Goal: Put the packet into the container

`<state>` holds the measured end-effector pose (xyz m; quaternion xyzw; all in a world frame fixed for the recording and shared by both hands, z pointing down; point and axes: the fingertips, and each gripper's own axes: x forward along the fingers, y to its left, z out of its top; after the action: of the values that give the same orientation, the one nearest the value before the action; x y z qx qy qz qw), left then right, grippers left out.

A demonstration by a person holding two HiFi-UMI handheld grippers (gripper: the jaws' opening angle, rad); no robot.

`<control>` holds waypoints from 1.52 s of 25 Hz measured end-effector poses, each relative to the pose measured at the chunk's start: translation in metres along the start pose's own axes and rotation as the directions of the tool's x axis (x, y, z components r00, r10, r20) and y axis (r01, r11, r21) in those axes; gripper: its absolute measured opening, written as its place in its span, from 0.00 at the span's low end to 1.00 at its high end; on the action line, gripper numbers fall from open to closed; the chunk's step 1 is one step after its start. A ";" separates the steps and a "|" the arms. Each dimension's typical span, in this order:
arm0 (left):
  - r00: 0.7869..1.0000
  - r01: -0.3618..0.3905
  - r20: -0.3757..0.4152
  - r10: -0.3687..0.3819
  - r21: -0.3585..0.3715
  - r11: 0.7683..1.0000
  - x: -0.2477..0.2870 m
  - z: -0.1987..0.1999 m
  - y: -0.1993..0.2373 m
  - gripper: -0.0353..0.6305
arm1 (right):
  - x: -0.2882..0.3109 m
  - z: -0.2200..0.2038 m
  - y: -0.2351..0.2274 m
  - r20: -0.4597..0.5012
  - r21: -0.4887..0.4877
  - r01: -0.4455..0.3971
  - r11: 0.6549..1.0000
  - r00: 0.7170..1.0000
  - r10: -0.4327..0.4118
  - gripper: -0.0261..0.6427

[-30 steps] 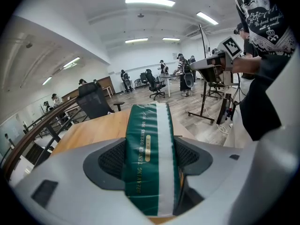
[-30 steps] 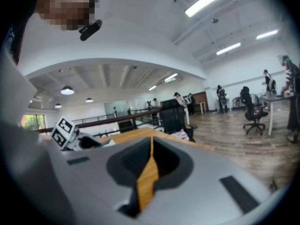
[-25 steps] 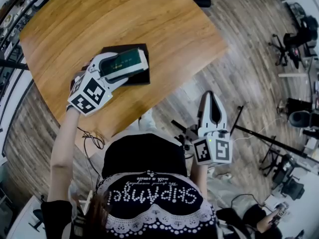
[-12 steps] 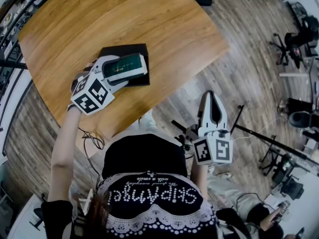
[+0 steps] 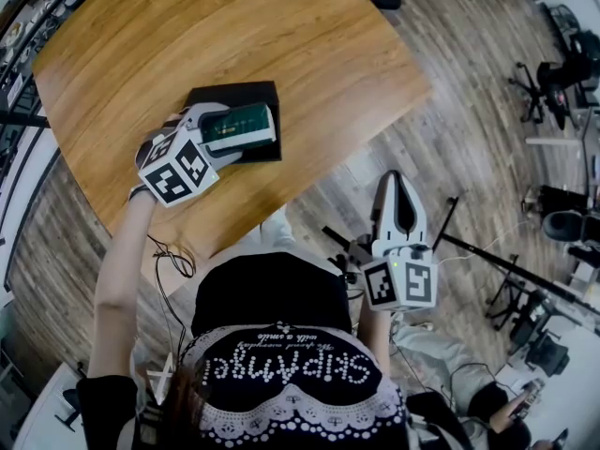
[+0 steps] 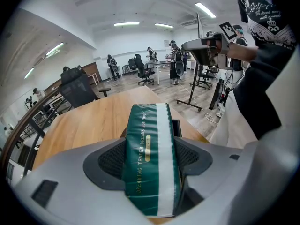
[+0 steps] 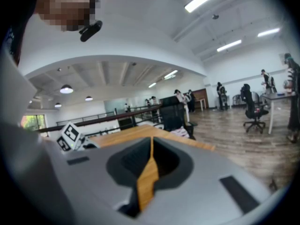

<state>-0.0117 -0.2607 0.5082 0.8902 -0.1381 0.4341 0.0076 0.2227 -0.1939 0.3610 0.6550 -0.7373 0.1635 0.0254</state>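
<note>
As the left gripper's fingers pinch it, the packet lies between them.

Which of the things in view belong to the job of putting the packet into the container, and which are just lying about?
Job in hand:
- green packet, clamped in the left gripper
- black container on the wooden table

Lying about:
- right gripper, shut and empty, off the table
- office chair
- stand on the floor
- cable
</note>
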 end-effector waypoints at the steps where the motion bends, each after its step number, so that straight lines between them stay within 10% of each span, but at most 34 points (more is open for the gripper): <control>1: 1.000 0.005 -0.004 -0.005 0.001 1.000 0.002 0.000 -0.001 0.57 | 0.000 0.000 0.000 -0.001 -0.001 -0.001 1.000 1.000 0.001 0.10; 38: 0.987 0.074 -0.146 -0.069 0.027 0.997 0.051 -0.033 -0.008 0.57 | 0.000 0.001 0.006 -0.008 -0.003 -0.007 1.000 1.000 0.007 0.10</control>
<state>-0.0047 -0.2604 0.5693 0.8606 -0.0979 0.4994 0.0187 0.2168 -0.1937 0.3589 0.6517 -0.7397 0.1651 0.0288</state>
